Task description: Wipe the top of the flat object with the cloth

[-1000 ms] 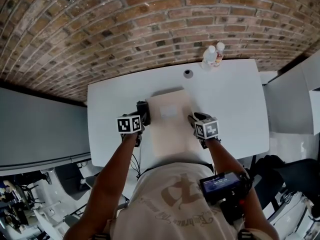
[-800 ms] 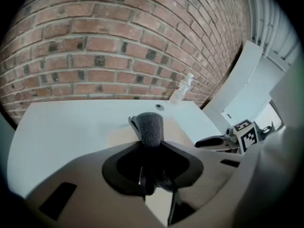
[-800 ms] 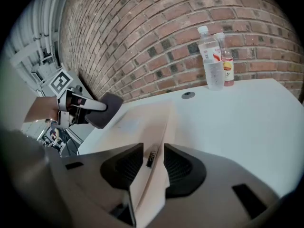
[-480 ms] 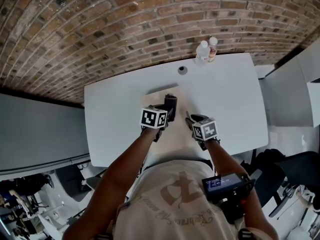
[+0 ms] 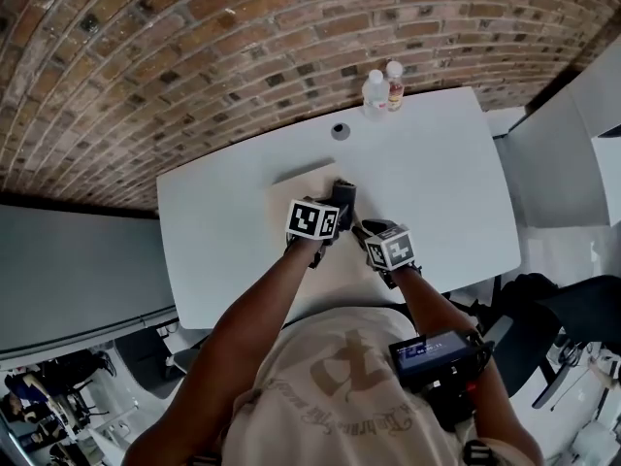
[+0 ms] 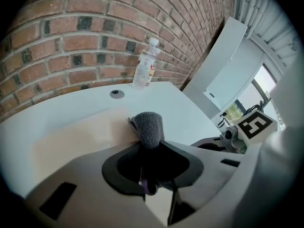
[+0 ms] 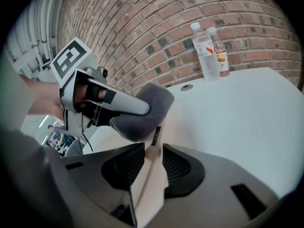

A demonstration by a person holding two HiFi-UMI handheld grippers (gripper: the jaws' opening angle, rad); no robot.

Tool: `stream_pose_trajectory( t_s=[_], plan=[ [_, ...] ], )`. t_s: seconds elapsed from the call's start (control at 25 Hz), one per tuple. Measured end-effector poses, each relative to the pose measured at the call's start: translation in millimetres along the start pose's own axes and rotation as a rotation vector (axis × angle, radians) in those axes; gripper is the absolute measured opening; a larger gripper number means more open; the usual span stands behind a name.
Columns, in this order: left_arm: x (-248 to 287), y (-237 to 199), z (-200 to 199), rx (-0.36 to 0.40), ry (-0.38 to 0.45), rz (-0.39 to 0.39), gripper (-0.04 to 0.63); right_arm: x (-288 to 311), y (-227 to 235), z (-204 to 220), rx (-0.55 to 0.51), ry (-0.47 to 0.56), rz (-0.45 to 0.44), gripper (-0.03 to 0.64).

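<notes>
Left gripper [image 6: 151,150] clamped on cloth [image 6: 148,126], cloth on board [image 6: 78,137]

Both forearms reach forward from the torso, with the grippers side by side and tilted down. The left gripper [image 6: 151,148] is clamped on the grey cloth [image 6: 148,126]. The right gripper [image 7: 151,151], just right of it, has just been closing its jaws and pinches the thin beige board [image 7: 145,191] by its edge.

Brick wall [image 5: 146,66] bhd wht table [image 5: 441,197]
</notes>
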State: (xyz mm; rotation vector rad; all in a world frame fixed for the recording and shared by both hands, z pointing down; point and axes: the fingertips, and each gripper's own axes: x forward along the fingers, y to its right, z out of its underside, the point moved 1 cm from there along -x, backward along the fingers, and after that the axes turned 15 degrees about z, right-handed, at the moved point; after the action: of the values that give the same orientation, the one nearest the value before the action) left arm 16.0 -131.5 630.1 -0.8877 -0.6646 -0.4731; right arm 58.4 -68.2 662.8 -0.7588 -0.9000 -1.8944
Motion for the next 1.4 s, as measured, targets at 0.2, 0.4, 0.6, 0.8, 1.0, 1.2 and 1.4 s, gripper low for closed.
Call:
stream_pose_trajectory(
  t_s=[0.2, 0.4, 0.6, 0.8, 1.0, 1.2, 1.4],
  plan=[
    [-18, -11, 15, -0.011, -0.003, -0.045, 0.109, 0, 1, 1, 0.001, -0.002, -0.004, 0.129],
    [-49, -30, 40, -0.071, 0.032, -0.081, 0.110, 0, 1, 1, 0.021, -0.005, -0.003, 0.129],
    [-85, -46, 70, -0.161, 0.100, -0.130, 0.110, 0, 1, 2, 0.039, -0.005, 0.000, 0.127],
    [-118, -58, 101, -0.247, 0.172, -0.176, 0.110, -1, 1, 3, 0.043, 0.000, 0.009, 0.125],
    [-136, -66, 119, -0.299, 0.222, -0.202, 0.114, -3, 1, 4, 0.051, -0.009, 0.018, 0.123],
    [-141, -74, 122, -0.290, 0.218, -0.216, 0.114, -6, -9, 12, 0.054, -0.028, 0.017, 0.123],
    [-143, -77, 122, -0.285, 0.224, -0.229, 0.114, -10, -15, 21, 0.063, -0.037, 0.000, 0.123]
  ],
)
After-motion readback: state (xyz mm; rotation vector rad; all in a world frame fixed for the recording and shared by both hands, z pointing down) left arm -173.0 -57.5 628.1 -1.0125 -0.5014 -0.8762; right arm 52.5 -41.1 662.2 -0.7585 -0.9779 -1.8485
